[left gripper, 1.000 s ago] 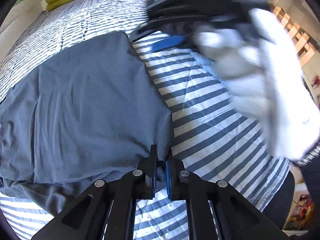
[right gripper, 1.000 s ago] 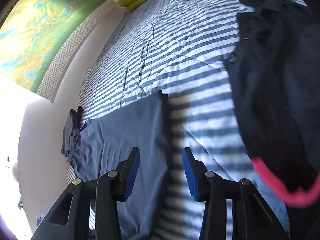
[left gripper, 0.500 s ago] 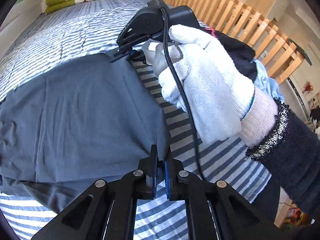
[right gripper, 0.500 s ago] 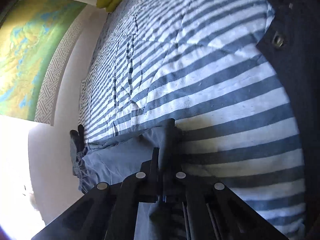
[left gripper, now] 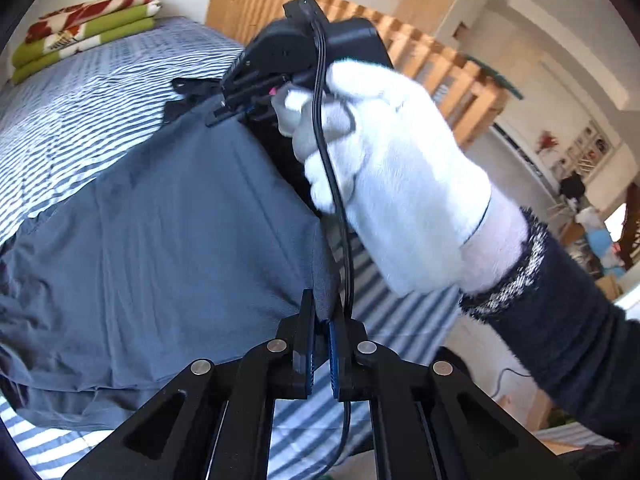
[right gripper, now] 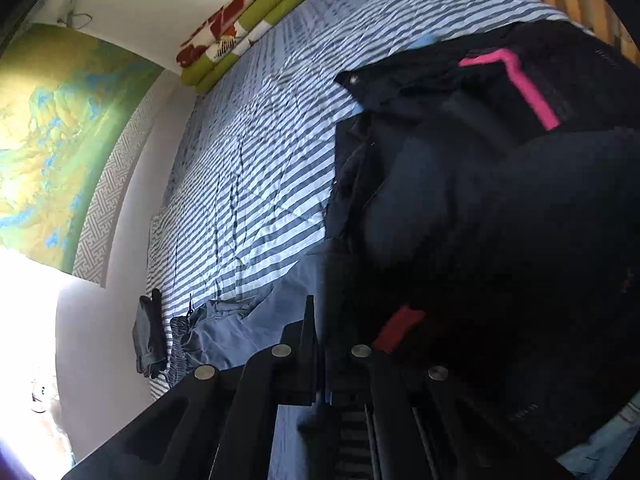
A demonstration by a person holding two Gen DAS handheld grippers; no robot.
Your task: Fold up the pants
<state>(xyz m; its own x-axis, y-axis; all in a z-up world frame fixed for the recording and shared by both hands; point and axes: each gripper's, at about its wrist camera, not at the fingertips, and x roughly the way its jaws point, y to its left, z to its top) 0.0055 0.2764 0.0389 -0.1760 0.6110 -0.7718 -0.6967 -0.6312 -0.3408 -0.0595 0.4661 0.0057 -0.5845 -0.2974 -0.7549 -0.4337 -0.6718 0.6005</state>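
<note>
Grey-blue pants (left gripper: 168,236) lie across a blue-and-white striped bedspread (left gripper: 80,92), their near edge lifted off it. My left gripper (left gripper: 322,312) is shut on the near corner of the pants' hem. Farther along that edge, the right gripper (left gripper: 224,118), held by a white-gloved hand (left gripper: 392,184), pinches the cloth. In the right wrist view my right gripper (right gripper: 320,320) is shut on the pants (right gripper: 240,332), whose gathered waistband (right gripper: 180,344) lies near the bed's left edge.
A heap of dark clothes with pink trim (right gripper: 500,200) lies on the bed at the right. Folded green and red blankets (left gripper: 84,32) sit at the bed's far end. A wooden slatted rail (left gripper: 440,68) runs behind. A dark small garment (right gripper: 148,336) lies by the wall.
The right gripper came down onto the pants' edge and shut on it. Both grippers then rose, lifting the edge of the pants off the bedspread.
</note>
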